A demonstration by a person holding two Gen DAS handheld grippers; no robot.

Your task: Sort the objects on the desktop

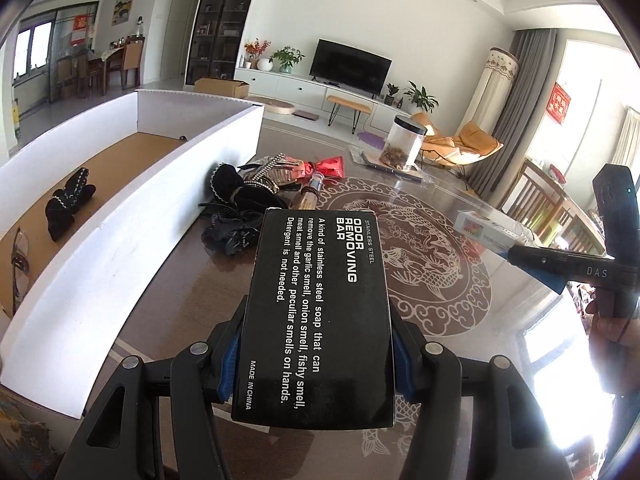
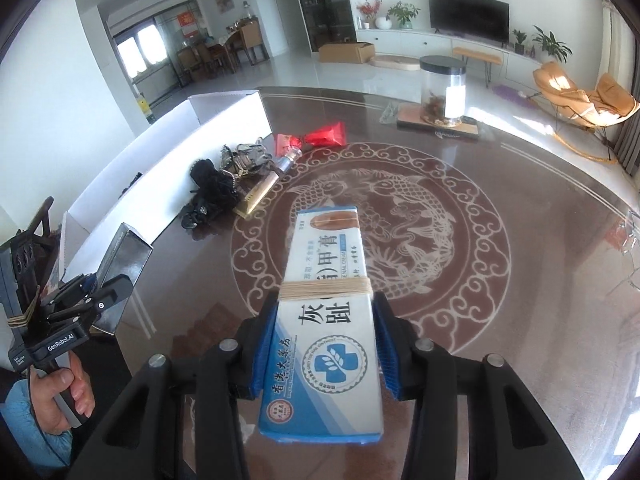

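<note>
Glossy carp-patterned table (image 2: 520, 280), sunlit lounge

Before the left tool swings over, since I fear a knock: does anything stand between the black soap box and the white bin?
Only the bin's near wall; the black soap box, held in the left tool, must clear it. The hair-accessory pile lies farther ahead, off a direct leftward path.

Bright daylight enters from windows at right, glaring off the glossy dark brown patterned table (image 2: 520, 280); fisheye bending and dark vignetting crowd the edges.
</note>
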